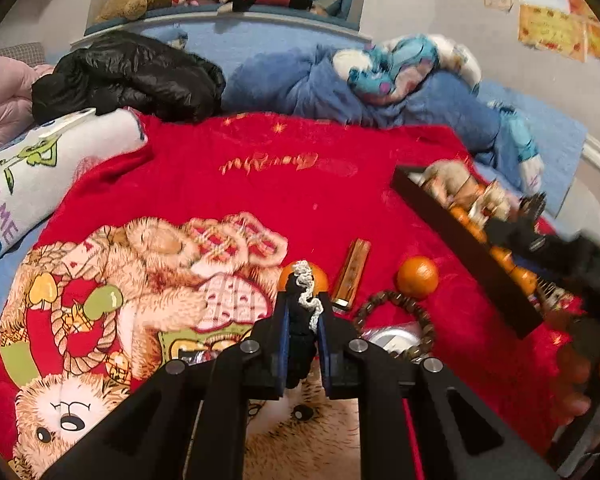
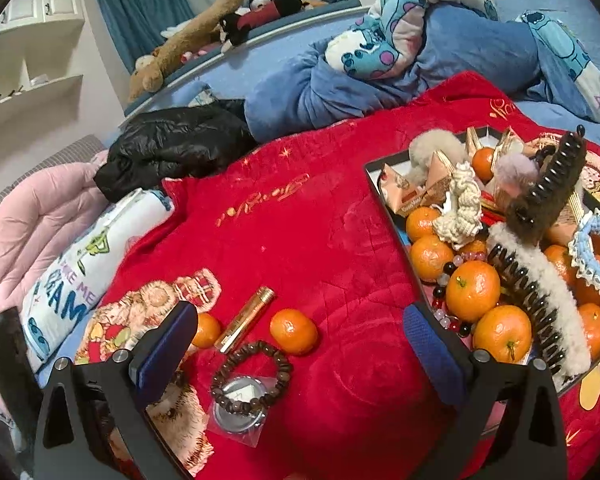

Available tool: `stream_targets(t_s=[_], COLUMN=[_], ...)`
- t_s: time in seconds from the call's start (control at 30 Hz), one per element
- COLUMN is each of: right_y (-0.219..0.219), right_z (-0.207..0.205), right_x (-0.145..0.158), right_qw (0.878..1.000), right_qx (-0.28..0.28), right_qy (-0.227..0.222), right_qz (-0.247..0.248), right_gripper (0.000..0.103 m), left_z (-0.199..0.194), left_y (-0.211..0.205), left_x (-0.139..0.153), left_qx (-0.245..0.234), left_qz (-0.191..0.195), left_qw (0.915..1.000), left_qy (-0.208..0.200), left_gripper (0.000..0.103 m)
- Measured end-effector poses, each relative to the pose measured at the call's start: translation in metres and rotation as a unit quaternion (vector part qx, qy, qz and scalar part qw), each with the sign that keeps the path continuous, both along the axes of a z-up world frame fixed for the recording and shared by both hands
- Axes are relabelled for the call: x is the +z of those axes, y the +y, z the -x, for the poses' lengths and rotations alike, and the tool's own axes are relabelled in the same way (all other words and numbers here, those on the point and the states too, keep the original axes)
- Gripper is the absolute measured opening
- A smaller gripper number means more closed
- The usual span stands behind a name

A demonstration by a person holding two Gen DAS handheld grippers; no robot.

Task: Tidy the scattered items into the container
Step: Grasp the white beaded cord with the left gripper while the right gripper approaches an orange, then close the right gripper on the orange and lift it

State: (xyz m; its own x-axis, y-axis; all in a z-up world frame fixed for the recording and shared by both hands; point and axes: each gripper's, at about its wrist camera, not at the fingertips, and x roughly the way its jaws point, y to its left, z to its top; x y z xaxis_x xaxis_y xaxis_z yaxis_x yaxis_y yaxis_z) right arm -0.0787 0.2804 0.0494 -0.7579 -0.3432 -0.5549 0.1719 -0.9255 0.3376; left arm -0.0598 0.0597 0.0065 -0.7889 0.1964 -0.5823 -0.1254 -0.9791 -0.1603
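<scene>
Red plush blanket (image 2: 308,240) carries the tray (image 2: 374,168) at right, already heaped with mandarins, while the left gripper (image 1: 304,320) clamps a black-and-white scrunchie (image 1: 304,312) for transfer and the right gripper (image 2: 300,344) waits, jaws wide, empty.

A home bedroom, seen across a made-up bed

A plush red teddy-bear blanket (image 2: 300,240) covers the bed; beyond it lie a crumpled blue duvet (image 2: 320,96), soft toys on a ledge (image 2: 236,12), and white wall shelves (image 2: 32,92).

Bright, even indoor light; fisheye-bent edges, dark corners, blurred right side
</scene>
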Motion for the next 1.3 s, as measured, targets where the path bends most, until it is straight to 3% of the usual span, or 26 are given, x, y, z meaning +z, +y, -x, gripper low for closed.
stream_targets(t_s=[0.1, 0.27, 0.5, 0.87, 0.97, 1.17, 1.3], right_y=[-0.001, -0.006, -0.019, -0.038, -0.040, -0.045, -0.042], right_z=[0.004, 0.005, 0.012, 0.031, 0.036, 0.043, 0.045], right_x=[-0.005, -0.009, -0.013, -0.035, -0.037, -0.049, -0.053], right_qw=[1.000, 0.999, 0.999, 0.997, 0.996, 0.994, 0.993], right_qx=[0.012, 0.033, 0.050, 0.064, 0.065, 0.059, 0.059], right_qy=[-0.011, -0.011, -0.008, -0.029, -0.037, -0.066, -0.076], right_qz=[0.000, -0.002, -0.021, -0.038, -0.044, -0.069, -0.069], right_gripper=[0.087, 0.084, 0.083, 0.082, 0.076, 0.055, 0.051], left_z=[-0.009, -0.017, -0.023, -0.027, -0.025, -0.023, -0.022], left_y=[-0.002, -0.007, -0.022, -0.036, -0.041, -0.041, -0.038], left_x=[0.009, 0.012, 0.007, 0.009, 0.009, 0.005, 0.006], left_qx=[-0.007, -0.005, 0.018, 0.030, 0.036, 0.043, 0.038], left_qz=[-0.009, -0.011, -0.020, -0.037, -0.040, -0.040, -0.043], left_qw=[0.9996, 0.9997, 0.9997, 0.9988, 0.9985, 0.9981, 0.9981], left_qy=[0.025, 0.021, -0.002, -0.005, -0.010, -0.020, -0.022], left_gripper=[0.013, 0.013, 0.013, 0.013, 0.013, 0.013, 0.013])
